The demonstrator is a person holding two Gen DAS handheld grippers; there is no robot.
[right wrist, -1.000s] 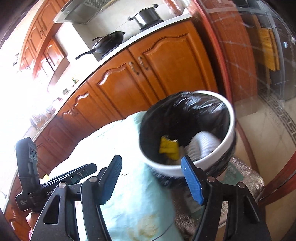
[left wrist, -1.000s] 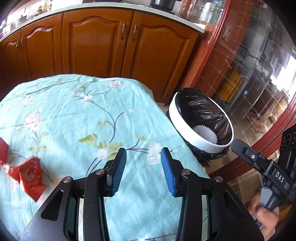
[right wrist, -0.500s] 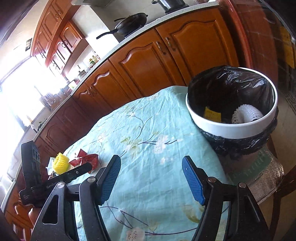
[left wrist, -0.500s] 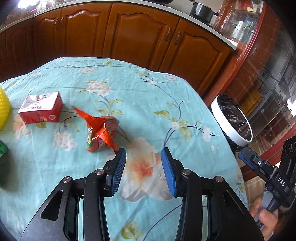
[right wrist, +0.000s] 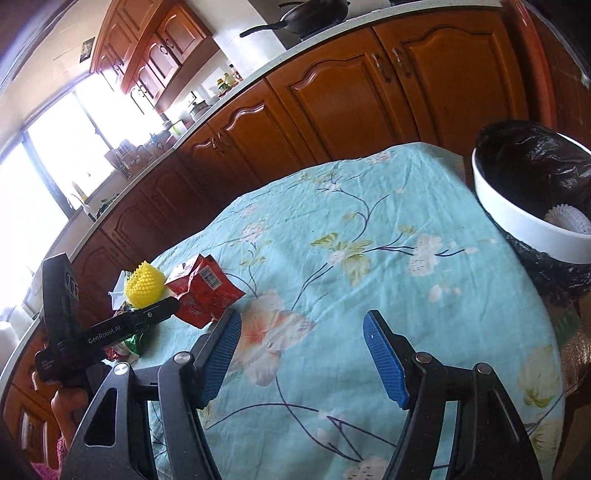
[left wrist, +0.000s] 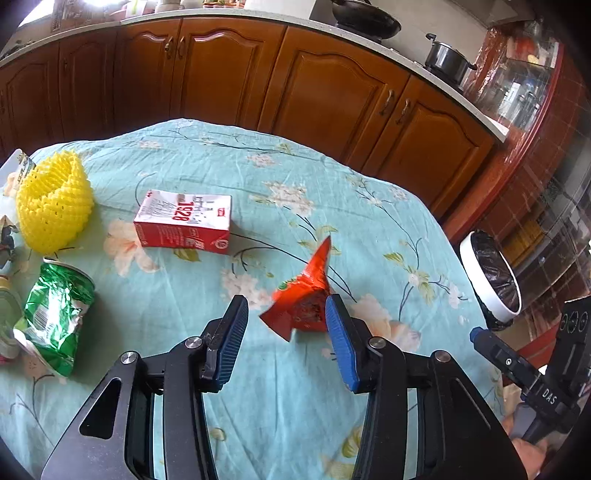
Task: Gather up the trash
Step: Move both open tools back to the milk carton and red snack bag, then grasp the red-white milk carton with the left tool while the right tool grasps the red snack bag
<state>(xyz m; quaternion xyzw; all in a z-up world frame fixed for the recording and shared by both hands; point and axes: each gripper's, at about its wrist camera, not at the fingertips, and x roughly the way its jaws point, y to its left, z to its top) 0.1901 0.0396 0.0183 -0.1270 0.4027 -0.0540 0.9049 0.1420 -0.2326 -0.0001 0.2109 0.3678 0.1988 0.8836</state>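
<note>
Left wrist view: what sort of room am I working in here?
Most likely a home kitchen. Wooden cabinets run under a counter that carries a wok and a pot, and a table with a floral cloth stands in front with litter on it.

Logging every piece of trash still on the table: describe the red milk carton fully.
The red milk carton is a small rectangular box, seemingly coated cardboard, red on its sides with a white top face printed "1928" in red. It lies flat on its broad side on the floral tablecloth, looking intact and uncrushed. Nothing but the cloth touches it; the yellow foam net and red wrapper lie apart from it.
</note>
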